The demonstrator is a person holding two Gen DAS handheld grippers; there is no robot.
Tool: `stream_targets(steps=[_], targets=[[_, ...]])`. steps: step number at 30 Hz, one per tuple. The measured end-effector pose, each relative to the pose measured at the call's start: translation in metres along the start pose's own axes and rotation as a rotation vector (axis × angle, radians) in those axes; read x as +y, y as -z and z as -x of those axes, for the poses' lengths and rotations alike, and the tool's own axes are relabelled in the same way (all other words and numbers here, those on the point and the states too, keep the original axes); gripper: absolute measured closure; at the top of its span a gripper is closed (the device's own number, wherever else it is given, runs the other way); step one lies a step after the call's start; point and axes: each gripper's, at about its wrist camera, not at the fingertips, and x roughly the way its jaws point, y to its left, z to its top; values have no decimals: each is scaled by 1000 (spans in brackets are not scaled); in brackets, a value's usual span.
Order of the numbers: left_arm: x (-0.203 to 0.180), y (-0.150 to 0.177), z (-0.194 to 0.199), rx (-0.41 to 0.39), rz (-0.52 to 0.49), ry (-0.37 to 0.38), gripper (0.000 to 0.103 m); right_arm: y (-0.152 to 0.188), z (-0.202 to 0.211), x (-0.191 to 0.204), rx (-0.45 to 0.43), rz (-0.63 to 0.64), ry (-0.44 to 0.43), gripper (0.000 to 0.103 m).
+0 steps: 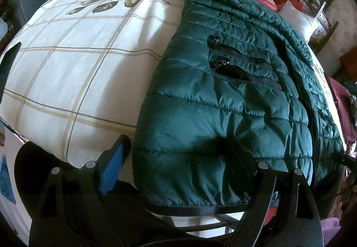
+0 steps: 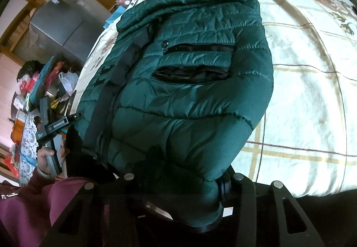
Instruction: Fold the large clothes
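Jacket hem between spread left claw, right claw pinching hem

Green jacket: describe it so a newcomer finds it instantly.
Start at the bed sheet, cream with a tan grid and rose print. Lying flat on it is the green jacket. It is the only dark, shiny quilted piece there, with two black zip pockets.

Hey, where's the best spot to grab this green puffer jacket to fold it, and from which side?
Grip the green puffer jacket at its bottom hem, coming in from the near bed edge. The hem hangs over that edge, so fingers can slip above and below it; the quilted body lies flat on the bedsheet.
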Motion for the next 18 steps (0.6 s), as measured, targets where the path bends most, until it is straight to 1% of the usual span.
stream_targets(steps=[3,7,9,10,11,12,13,14,15,16,18], targets=[[0,1,0,0,-6,1,17,1,-2,-3,-6,-15,-5,56],[-2,2,0,1,-19,-2,17,1,-4,-3,-7,-15,-2,56],[-2,2,0,10,-32,2,17,0,-2,-2,-14,-9,-2,60],[-3,2,1,13,-38,7,18,0,0,-2,-20,-8,0,64],[-4,2,2,13,-44,19,25,-1,1,-1,-23,-8,4,69],[-4,3,2,11,-47,29,32,-1,2,-1,-28,-8,5,70],[-5,3,3,10,-45,32,35,-2,4,0,-33,-7,1,72],[-5,3,3,7,-43,38,43,-3,6,0,-36,-4,-1,74],[-5,3,4,6,-42,46,51,-4,7,1,-41,0,-2,75],[-5,3,5,3,-40,50,55,-5,9,2,-46,3,-2,77],[-6,2,8,-6,-43,49,67,-8,13,4,-57,11,-5,77]])
